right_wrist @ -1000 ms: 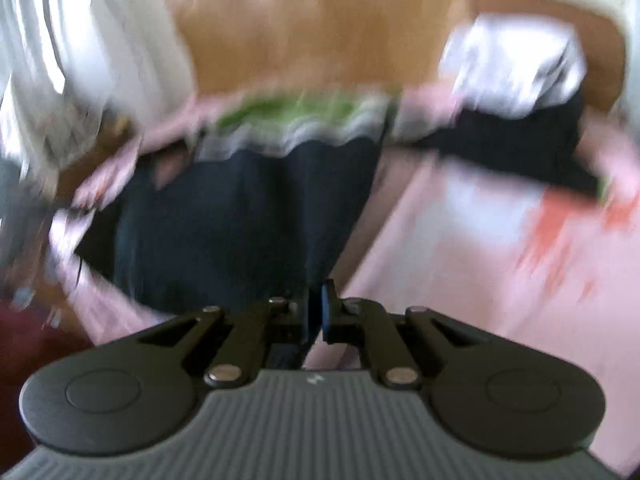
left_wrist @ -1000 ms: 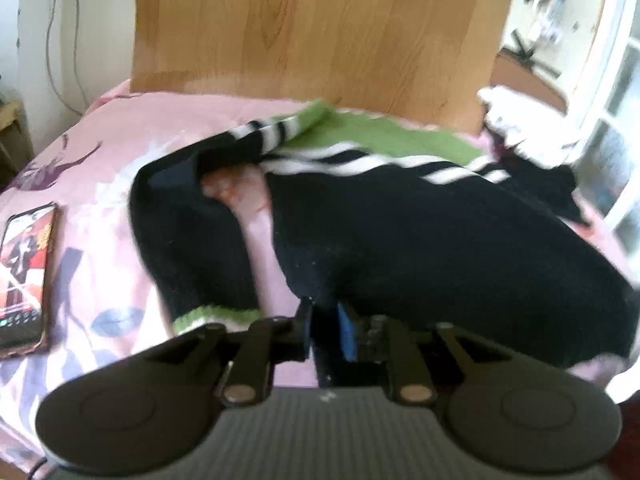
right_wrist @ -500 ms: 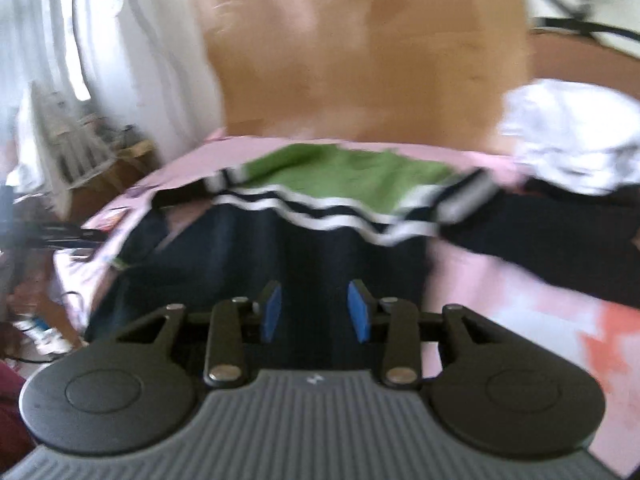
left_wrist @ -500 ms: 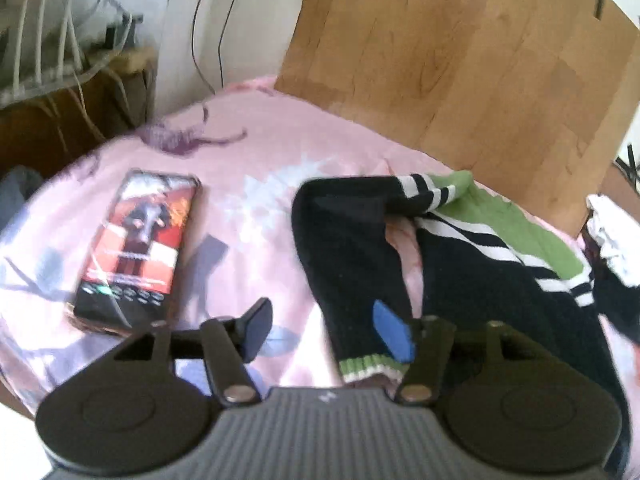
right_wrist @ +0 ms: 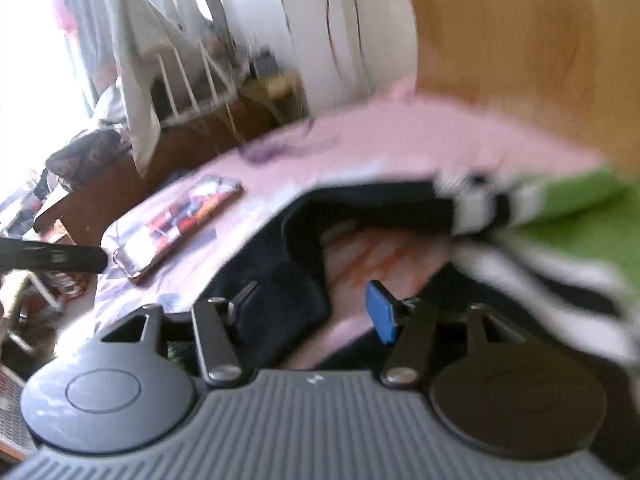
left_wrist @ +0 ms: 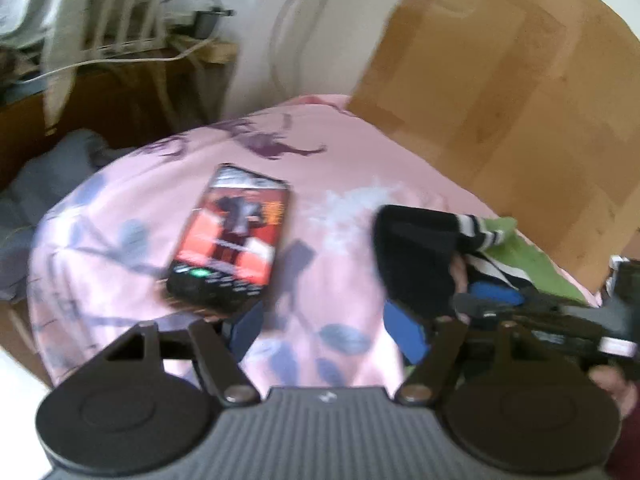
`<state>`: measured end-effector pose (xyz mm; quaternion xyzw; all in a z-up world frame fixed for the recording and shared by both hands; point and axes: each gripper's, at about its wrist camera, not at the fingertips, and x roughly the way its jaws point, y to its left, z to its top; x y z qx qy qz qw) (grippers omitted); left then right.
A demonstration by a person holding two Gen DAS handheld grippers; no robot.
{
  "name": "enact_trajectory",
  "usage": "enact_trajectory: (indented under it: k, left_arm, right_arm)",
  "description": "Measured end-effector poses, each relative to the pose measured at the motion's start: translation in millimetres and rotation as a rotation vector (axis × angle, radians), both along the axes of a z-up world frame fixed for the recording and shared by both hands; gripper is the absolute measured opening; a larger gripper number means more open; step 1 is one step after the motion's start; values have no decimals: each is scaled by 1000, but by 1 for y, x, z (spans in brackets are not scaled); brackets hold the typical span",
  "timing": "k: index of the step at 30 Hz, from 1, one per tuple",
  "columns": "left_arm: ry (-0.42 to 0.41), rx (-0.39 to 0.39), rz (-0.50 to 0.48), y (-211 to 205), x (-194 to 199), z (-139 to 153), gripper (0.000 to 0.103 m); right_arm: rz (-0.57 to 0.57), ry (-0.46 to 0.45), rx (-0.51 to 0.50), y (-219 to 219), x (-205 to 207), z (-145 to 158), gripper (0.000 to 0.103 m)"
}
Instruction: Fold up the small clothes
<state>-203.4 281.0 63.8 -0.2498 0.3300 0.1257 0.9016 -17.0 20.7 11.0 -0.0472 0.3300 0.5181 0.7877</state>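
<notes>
Sweater (right_wrist: 280,312) looks soft, light, floppy; pinch its sleeve (left_wrist: 416,256) cuff. Left claw (left_wrist: 324,332) and right claw (right_wrist: 308,308) gape, empty.

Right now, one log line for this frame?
task: fold | left tool: open, empty, over sheet | right tool: open, empty, at sleeve | sweater: flat, sleeve folded in | phone: left of sweater
</notes>
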Motion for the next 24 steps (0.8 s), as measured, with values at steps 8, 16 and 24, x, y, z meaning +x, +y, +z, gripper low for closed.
enact_trajectory:
  k: [8, 16, 24]
  left_arm:
    - [3, 36, -12, 13, 34, 17, 68]
    - [-82, 196, -308, -79, 166, 62, 68]
    - [166, 518, -596, -237, 333, 18, 55]
  right_arm:
    - [128, 47, 108, -86, 8, 95, 5]
    - [23, -26, -105, -204, 8, 112, 5]
    - [-40, 97, 17, -208, -6, 40, 6]
